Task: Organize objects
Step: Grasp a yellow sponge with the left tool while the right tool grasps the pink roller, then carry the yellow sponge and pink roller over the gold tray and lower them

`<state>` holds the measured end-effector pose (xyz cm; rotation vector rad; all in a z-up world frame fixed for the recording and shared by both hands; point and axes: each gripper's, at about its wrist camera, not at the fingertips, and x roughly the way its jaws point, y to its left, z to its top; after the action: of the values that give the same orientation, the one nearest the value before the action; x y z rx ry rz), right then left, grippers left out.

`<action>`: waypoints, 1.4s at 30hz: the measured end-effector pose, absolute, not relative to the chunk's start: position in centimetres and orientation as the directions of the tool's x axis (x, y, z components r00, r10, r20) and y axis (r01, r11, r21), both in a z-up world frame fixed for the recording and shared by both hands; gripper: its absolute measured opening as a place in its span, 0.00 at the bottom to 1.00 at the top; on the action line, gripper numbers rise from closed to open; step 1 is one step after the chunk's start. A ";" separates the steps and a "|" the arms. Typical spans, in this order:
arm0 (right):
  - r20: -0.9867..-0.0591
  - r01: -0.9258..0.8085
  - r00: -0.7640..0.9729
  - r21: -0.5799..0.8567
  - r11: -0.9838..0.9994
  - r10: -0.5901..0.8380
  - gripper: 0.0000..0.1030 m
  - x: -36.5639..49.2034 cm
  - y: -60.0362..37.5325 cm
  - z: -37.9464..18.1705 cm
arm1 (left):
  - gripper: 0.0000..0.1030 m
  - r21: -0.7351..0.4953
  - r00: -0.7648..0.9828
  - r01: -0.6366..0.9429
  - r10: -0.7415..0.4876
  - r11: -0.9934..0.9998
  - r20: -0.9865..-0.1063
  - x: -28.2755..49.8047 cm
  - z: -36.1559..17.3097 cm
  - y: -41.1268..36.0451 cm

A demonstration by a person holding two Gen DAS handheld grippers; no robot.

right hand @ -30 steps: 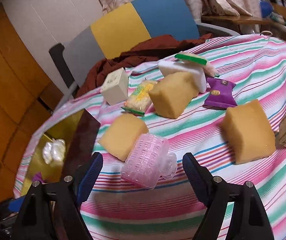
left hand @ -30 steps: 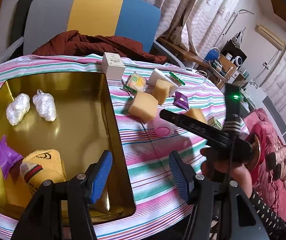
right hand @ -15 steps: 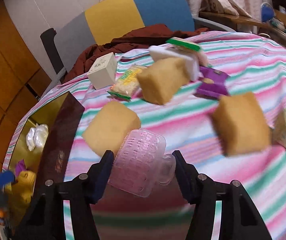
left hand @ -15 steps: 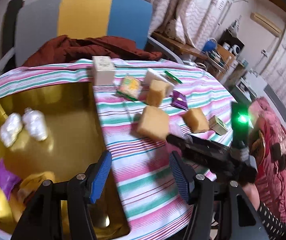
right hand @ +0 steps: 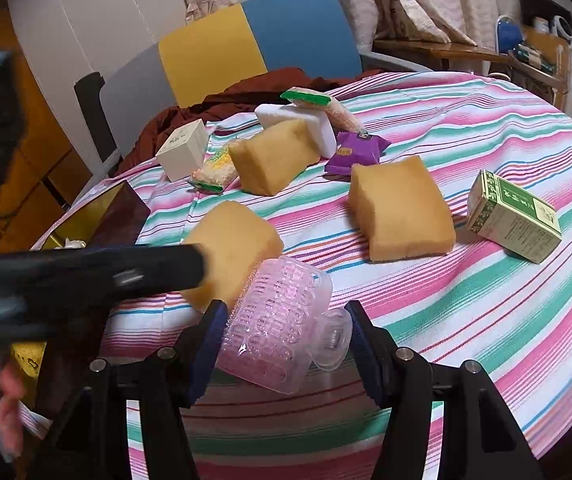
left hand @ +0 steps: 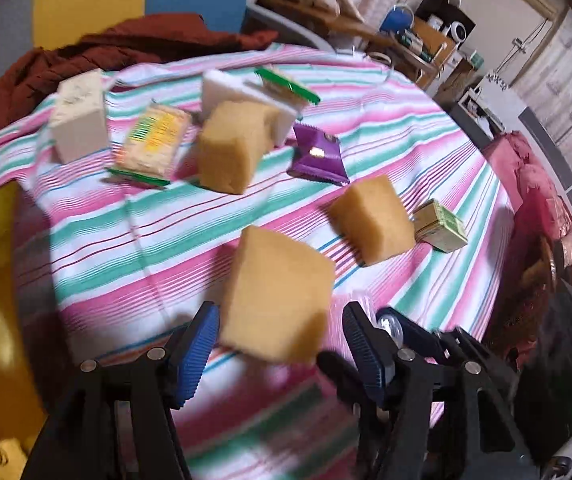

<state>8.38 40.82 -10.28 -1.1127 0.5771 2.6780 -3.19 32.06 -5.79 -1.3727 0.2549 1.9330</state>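
Right claw [right hand: 283, 342] pinches ribbed pink plastic roller [right hand: 275, 326]; left claw [left hand: 279, 344] opening, apparently straddling spongy block [left hand: 275, 294].

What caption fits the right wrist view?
Right gripper clamps a pink plastic roller on the striped tablecloth, tan sponges beyond.

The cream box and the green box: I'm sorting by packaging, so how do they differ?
The cream box is plain and pale, with only small print; the green box has green patterned panels and dense text. The cream box looks near cubic and stands upright by the red cloth; the green box is longer and lies on its side, nearer the table's right edge. Both are closed cardboard cartons on the striped tablecloth.
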 end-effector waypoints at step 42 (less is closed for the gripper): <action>-0.723 -0.379 -0.690 0.311 -0.872 0.042 0.59 11.1 41.3 -10.2 | 0.46 -0.421 -0.141 -0.627 0.627 -0.655 -0.766 0.2 -6.1 25.1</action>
<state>11.11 41.26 -10.23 -1.0992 0.6557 2.6072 0.23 25.09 -6.13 -1.2741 -0.0002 1.8974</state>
